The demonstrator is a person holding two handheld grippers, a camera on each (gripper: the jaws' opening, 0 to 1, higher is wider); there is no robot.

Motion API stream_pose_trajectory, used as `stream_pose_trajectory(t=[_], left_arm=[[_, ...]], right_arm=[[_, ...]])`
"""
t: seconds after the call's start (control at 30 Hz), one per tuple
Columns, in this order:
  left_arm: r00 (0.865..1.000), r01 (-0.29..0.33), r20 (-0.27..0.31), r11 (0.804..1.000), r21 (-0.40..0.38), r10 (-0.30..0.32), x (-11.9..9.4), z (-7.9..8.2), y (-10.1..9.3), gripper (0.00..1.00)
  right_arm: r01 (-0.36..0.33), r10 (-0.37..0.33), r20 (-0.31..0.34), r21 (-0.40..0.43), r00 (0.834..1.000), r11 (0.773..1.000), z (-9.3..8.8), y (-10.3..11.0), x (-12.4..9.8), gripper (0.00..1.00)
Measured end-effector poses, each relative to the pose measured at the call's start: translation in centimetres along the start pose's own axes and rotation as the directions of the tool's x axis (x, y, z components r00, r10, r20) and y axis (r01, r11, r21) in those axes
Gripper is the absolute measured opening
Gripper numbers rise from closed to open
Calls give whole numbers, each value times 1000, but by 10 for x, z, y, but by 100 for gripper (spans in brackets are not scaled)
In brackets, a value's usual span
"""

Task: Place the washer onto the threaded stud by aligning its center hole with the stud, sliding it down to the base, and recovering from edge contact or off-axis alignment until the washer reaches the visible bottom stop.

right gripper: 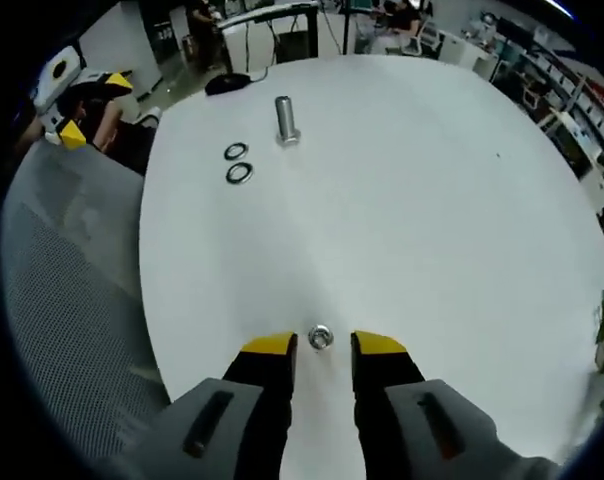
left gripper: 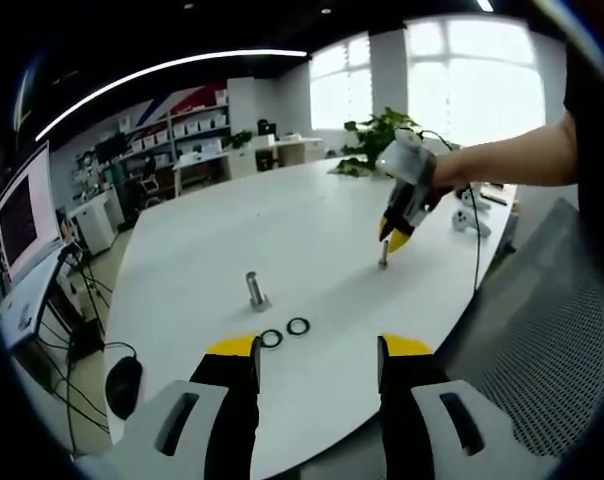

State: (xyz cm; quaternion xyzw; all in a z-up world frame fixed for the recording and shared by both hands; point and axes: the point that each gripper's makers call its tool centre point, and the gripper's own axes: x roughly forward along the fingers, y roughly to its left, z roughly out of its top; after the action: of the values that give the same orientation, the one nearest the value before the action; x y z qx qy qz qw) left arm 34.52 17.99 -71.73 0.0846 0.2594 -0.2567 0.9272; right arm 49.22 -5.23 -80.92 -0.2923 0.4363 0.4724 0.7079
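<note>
Two dark washers (left gripper: 271, 338) (left gripper: 298, 326) lie flat on the white table (left gripper: 312, 210), just beyond my open left gripper (left gripper: 319, 350). A thick metal stud (left gripper: 255, 290) stands upright behind them. Farther right a thin threaded stud (left gripper: 383, 252) stands with my right gripper (left gripper: 394, 238) hanging over its top, held by a person's hand. In the right gripper view that stud (right gripper: 320, 338) is seen end-on with a ring around it, between the tips of the open right gripper (right gripper: 324, 346). The washers (right gripper: 236, 151) (right gripper: 240, 172), thick stud (right gripper: 286, 120) and left gripper (right gripper: 94, 108) sit far off.
A grey mesh chair (left gripper: 542, 330) (right gripper: 72, 260) stands at the table's near edge. A black mouse (left gripper: 122, 385) and a monitor (left gripper: 22, 215) are at the left, white controllers (left gripper: 469, 215) and a plant (left gripper: 377, 135) at the far right.
</note>
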Motion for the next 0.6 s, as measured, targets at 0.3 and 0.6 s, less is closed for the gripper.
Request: stream_pose_trajectory(t=[0.3,0.6], left_arm=[[1000,-3,-29,1000,-8,3,1,-6,0,45],[998,4,-61,1000,13,-3,0,-11,-4,44]], right_arm=[[60,-121,304,201,945,978,27,8,-68,30],[-12,-212,450,446,868,895,-13,28,-129,31]])
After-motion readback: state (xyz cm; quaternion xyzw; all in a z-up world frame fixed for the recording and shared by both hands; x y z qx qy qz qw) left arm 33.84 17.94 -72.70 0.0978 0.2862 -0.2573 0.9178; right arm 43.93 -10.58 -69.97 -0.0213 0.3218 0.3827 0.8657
